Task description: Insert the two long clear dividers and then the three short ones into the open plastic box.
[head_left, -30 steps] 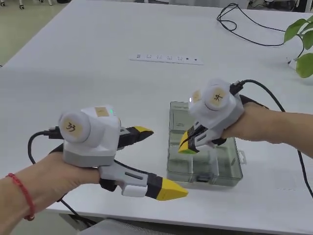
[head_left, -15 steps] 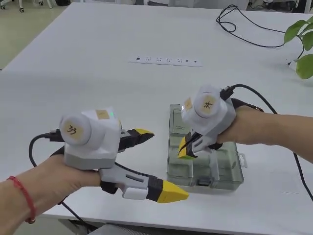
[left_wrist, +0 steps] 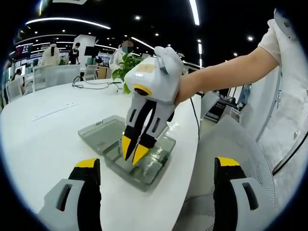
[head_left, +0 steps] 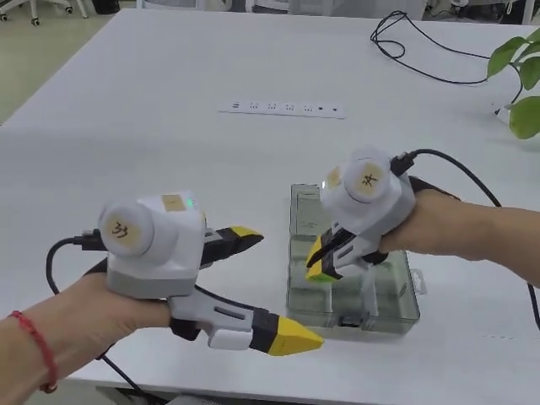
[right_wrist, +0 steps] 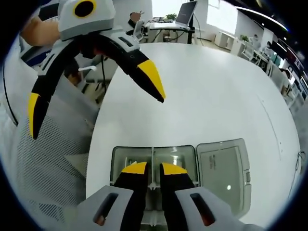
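One broad white bench [head_left: 169, 126] under everything. Far across it, looped black cable [head_left: 422, 51] and a long white power strip [head_left: 281, 108], both well apart from the work. Near right: open plastic box [head_left: 396, 308], clear, lid laid flat behind the base. Left of the box, above the near edge of the bench: left tool [head_left: 283, 288], released, jaws spread wide, nothing between them. Over the box base: right tool [head_left: 316, 263], angled down into it, clenched, yellow tips close together. Between those tips: clear divider [right_wrist: 153, 166], thin, standing on edge inside the base.
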`<state>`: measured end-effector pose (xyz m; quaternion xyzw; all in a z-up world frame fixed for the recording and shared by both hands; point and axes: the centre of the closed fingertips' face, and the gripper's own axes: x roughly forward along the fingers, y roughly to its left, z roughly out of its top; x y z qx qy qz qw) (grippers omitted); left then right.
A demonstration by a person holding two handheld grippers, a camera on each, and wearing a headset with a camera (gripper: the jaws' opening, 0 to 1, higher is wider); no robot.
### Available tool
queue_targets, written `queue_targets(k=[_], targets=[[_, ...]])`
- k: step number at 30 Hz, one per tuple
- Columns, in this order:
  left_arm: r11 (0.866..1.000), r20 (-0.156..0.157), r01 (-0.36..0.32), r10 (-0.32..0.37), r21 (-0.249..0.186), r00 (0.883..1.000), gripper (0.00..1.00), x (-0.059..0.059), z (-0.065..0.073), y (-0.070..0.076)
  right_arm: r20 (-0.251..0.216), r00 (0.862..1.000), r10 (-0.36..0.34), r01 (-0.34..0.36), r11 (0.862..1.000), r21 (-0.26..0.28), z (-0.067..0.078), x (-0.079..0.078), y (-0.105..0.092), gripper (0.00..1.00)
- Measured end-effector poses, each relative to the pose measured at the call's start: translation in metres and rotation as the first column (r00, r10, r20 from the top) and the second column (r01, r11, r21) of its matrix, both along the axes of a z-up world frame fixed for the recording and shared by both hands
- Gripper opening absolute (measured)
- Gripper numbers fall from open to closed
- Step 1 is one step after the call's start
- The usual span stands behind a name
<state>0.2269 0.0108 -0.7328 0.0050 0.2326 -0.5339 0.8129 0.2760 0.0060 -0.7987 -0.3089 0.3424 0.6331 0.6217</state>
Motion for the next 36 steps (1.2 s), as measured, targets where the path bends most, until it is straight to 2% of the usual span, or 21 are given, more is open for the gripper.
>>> queue_targets(k=[3, 9, 13, 18, 22, 28, 32, 36], targets=[[1.0, 0.003, 0.0, 0.0, -0.003, 1.0, 1.0, 0.001, 0.001, -0.001, -0.014, 0.999, -0.032, 0.032, 0.998, 0.063, 0.016, 0.002, 0.001, 0.13], [1.0, 0.007, 0.0, 0.0, 0.002, 1.0, 1.0, 0.002, 0.002, -0.001, -0.027, 0.996, -0.08, 0.083, 0.987, 0.138, 0.041, 0.005, -0.007, 0.2], [1.0, 0.01, -0.002, 0.002, 0.003, 1.0, 1.0, 0.001, 0.003, 0.0, -0.022, 0.995, -0.097, 0.099, 0.982, 0.161, 0.054, 0.003, -0.018, 0.23], [1.0, 0.012, -0.008, 0.008, 0.004, 1.0, 1.0, 0.001, 0.004, 0.002, -0.012, 0.992, -0.125, 0.125, 0.977, 0.171, 0.066, -0.001, -0.043, 0.28], [1.0, 0.014, -0.012, 0.012, 0.003, 1.0, 1.0, 0.001, 0.005, 0.003, -0.005, 0.989, -0.146, 0.145, 0.978, 0.152, 0.067, -0.003, -0.07, 0.31], [1.0, 0.016, -0.014, 0.014, 0.002, 1.0, 1.0, 0.001, 0.005, 0.004, 0.002, 0.981, -0.195, 0.194, 0.976, 0.096, 0.059, -0.004, -0.122, 0.36], [1.0, 0.016, -0.019, 0.019, 0.002, 1.0, 1.0, 0.002, 0.006, 0.004, -0.004, 0.976, -0.216, 0.216, 0.975, 0.05, 0.048, -0.007, -0.151, 0.4], [1.0, 0.016, -0.024, 0.024, 0.001, 1.0, 1.0, 0.002, 0.006, 0.005, -0.005, 0.977, -0.212, 0.212, 0.977, -0.015, 0.03, -0.015, -0.178, 0.42]])
